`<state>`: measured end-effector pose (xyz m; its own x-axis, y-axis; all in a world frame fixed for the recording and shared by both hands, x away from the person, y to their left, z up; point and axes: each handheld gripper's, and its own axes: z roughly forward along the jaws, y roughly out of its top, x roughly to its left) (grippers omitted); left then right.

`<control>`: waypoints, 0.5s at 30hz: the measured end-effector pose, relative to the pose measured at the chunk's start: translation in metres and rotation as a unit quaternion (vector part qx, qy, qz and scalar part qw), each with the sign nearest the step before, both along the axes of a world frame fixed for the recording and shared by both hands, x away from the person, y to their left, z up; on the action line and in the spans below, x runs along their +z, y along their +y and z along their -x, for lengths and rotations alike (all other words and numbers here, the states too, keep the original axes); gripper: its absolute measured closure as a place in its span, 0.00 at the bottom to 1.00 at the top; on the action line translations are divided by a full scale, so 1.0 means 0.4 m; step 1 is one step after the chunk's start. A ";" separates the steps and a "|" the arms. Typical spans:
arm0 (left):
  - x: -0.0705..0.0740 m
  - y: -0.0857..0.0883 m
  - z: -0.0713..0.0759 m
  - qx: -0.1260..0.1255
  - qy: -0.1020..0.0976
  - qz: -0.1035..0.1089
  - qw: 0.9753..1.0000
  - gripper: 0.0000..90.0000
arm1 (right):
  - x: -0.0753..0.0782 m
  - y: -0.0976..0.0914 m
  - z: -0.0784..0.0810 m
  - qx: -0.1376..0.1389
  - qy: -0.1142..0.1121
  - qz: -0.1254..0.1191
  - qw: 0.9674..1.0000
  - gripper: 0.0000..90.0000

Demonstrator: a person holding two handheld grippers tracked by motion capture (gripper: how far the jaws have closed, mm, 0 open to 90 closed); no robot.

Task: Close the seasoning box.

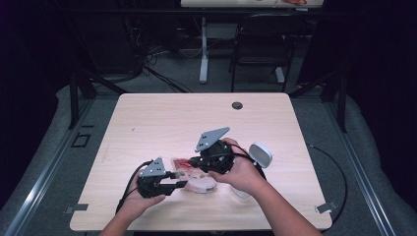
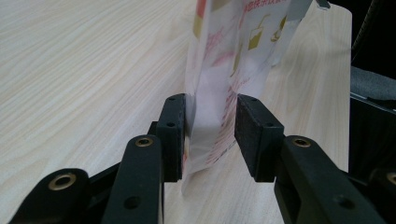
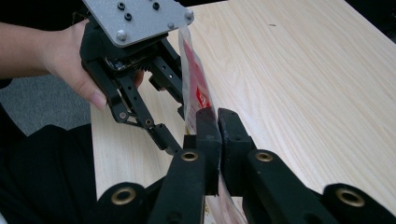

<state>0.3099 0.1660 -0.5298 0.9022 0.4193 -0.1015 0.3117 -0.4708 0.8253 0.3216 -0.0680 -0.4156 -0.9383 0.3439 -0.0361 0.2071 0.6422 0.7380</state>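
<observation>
A white pouch with red print [image 1: 200, 185] is held just above the table [image 1: 162, 118] between both grippers. In the left gripper view the pouch [image 2: 233, 56] stands upright and its lower end fills the gap between the pads of my left gripper [image 2: 211, 135], which presses on it from both sides. My right gripper [image 3: 217, 128] is shut on the thin edge of the pouch [image 3: 194, 88], with the left gripper [image 3: 173, 122] just beyond it. From above, the left gripper [image 1: 181, 186] sits at the pouch's left and the right gripper [image 1: 193, 162] over its top.
A white rounded object [image 1: 260, 154] lies right of the right hand, with another white piece [image 1: 241, 191] partly under the wrist. A cable hole [image 1: 237, 105] marks the table's far edge. A black chair [image 1: 260, 44] stands beyond the table.
</observation>
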 end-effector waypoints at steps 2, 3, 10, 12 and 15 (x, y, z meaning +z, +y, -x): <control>0.000 0.000 0.000 0.000 -0.001 0.000 1.000 0.71 | 0.000 0.001 -0.001 0.003 0.000 -0.001 1.000 0.99; 0.000 0.000 0.000 0.000 -0.001 0.000 1.000 0.71 | -0.001 0.001 -0.001 0.004 -0.001 -0.002 1.000 0.99; 0.000 -0.001 0.002 -0.004 -0.002 0.000 1.000 0.71 | -0.001 -0.002 -0.001 0.017 -0.014 0.002 1.000 1.00; 0.001 -0.001 0.002 -0.003 -0.002 -0.002 1.000 0.71 | 0.000 -0.003 0.000 0.021 -0.020 0.005 1.000 1.00; 0.000 -0.002 0.003 -0.007 0.001 0.001 1.000 0.70 | -0.001 -0.001 0.006 0.019 -0.027 0.003 0.999 1.00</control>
<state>0.3088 0.1651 -0.5299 0.9075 0.4070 -0.1038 0.3065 -0.4728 0.8262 0.3192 -0.0682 -0.4161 -0.9475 0.3072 -0.0885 0.1425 0.6536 0.7433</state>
